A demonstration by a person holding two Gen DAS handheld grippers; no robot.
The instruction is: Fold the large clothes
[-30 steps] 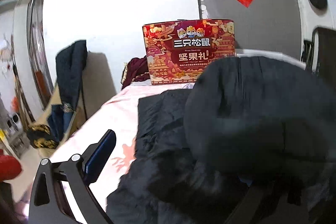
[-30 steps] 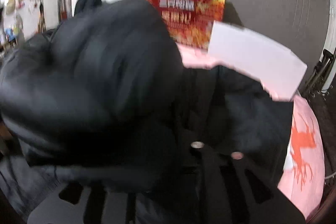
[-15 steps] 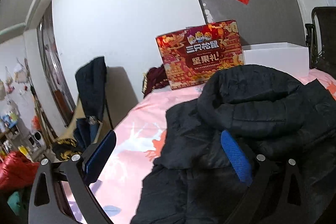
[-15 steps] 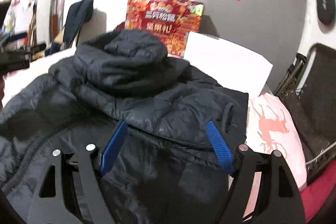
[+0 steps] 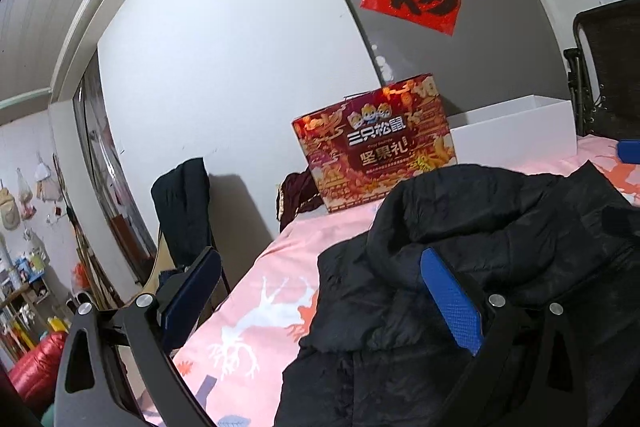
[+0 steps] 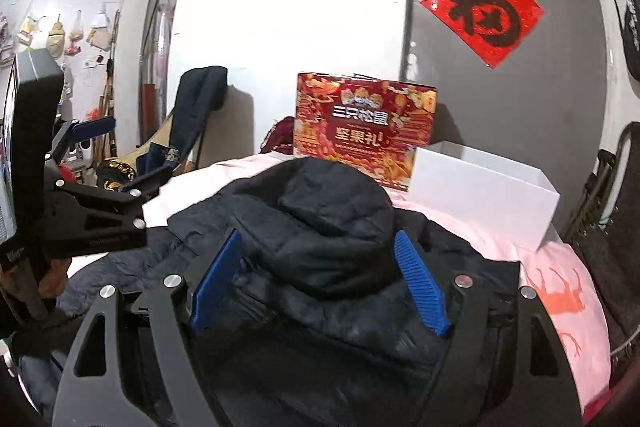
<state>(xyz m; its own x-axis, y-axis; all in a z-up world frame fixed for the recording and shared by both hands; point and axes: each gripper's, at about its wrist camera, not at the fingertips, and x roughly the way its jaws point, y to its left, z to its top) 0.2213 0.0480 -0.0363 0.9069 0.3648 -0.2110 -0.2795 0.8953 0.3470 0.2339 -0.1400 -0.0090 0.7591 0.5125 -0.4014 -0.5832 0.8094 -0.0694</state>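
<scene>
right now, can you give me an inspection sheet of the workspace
surface: pink printed bedsheet, deer pattern
job's things: black padded hooded jacket lying on it, hood on top
clutter: red printed gift box and white open box behind the jacket
grippers: left gripper open, over the jacket's edge; right gripper open, either side of the hood
cables: nothing seen
surroundings: red paper square on grey door; dark garment on chair

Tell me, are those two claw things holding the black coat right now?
No. Both the left gripper and right gripper are open above the black jacket, gripping nothing.
</scene>
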